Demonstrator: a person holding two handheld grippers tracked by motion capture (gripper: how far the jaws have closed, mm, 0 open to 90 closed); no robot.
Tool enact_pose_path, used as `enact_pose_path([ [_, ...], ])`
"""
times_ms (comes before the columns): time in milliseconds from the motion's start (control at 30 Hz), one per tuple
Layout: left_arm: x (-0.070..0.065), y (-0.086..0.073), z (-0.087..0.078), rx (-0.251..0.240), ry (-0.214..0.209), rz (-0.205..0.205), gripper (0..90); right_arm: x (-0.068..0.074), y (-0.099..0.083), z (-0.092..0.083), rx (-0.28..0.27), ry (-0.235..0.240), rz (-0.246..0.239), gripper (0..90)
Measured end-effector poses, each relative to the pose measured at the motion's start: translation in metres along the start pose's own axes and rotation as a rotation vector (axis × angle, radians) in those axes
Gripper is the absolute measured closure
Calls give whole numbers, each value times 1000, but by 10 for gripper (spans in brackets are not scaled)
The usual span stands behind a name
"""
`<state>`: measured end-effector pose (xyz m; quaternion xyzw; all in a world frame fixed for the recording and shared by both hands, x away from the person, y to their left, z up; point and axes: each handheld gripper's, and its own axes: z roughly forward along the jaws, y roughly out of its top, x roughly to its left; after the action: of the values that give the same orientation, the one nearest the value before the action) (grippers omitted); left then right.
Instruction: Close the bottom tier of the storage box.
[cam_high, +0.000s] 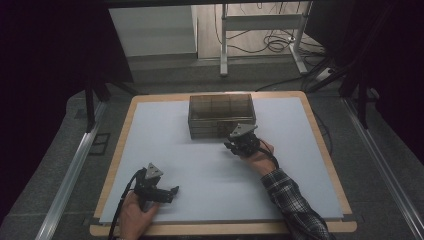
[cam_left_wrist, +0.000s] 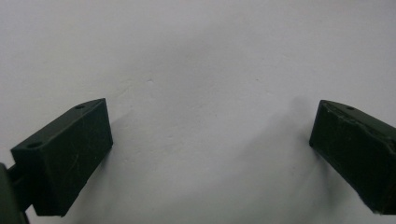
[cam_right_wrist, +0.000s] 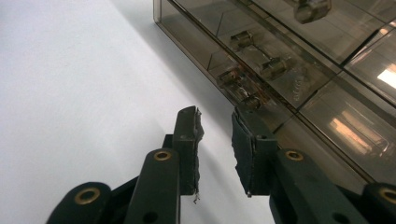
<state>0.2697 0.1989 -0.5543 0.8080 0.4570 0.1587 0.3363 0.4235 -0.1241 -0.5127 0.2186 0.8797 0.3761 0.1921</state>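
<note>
Smoky clear box (cam_high: 222, 115) on the tabletop (cam_high: 165, 145) was approached at its front latch by the right gripper (cam_right_wrist: 217, 140), fingers slightly apart, presumably for unlatching, while the left gripper (cam_high: 159, 192) was held wide apart, idle.

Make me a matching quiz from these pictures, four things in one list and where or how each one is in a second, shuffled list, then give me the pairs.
Things:
1. Smoky clear plastic compartment box
2. Left gripper
3. Right gripper
4. Pale grey mat on the wooden table

Places or states:
A. Jaws spread wide over bare mat, near the front edge
B. Lies under everything, covering most of the tabletop
C. Sits at the far middle of the mat, lid closed
D. Jaws a narrow gap apart, at the box's latched front

Pairs: 1-C, 2-A, 3-D, 4-B
</note>
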Motion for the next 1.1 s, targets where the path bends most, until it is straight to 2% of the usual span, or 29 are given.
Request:
enact_pose_path([
  [1100,0,0,0,0,0,1,0,14,2,-10,-21,38,-8,527],
])
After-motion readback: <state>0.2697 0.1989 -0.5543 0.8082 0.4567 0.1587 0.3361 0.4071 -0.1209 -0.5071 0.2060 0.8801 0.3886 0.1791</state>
